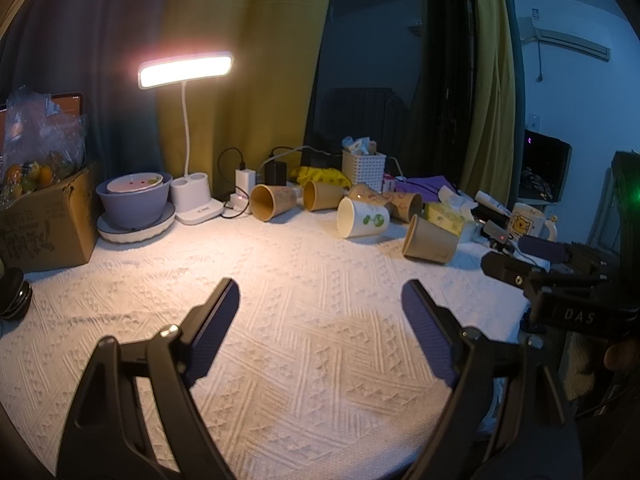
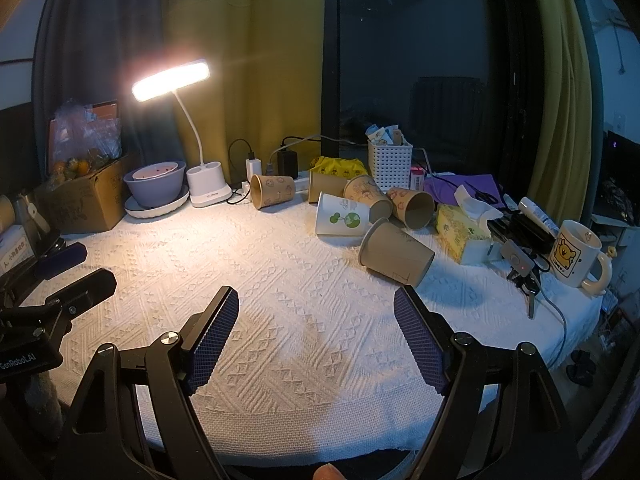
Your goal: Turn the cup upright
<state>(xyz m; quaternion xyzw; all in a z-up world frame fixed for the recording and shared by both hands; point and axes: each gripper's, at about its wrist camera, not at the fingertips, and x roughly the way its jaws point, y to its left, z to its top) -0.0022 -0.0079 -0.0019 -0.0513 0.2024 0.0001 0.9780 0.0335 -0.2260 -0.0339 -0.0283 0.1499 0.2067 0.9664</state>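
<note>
Wide-spread, empty jaws of the left gripper point(image 1: 320, 304) hover over the white-clothed worktop point(image 1: 304, 360); paper cups lie toppled beyond. Right wrist view: right gripper point(image 2: 316, 312) likewise gapes empty, nearest brown cup point(image 2: 394, 254) sideways just ahead, beside the white cup point(image 2: 340, 220).

Lit desk lamp point(image 2: 172, 76), purple bowl point(image 2: 154, 188), cardboard box point(image 2: 90, 200), white basket point(image 2: 389, 166), bear mug point(image 2: 576, 254), tissue box point(image 2: 460, 236)

The left gripper point(image 1: 320, 300) is held low and level, its jaws spread wide with nothing gripped between the blue pads point(image 1: 216, 326). The right gripper point(image 2: 316, 308) is held alongside in the same pose, jaws parted wide, pads point(image 2: 420, 344) bare.
</note>
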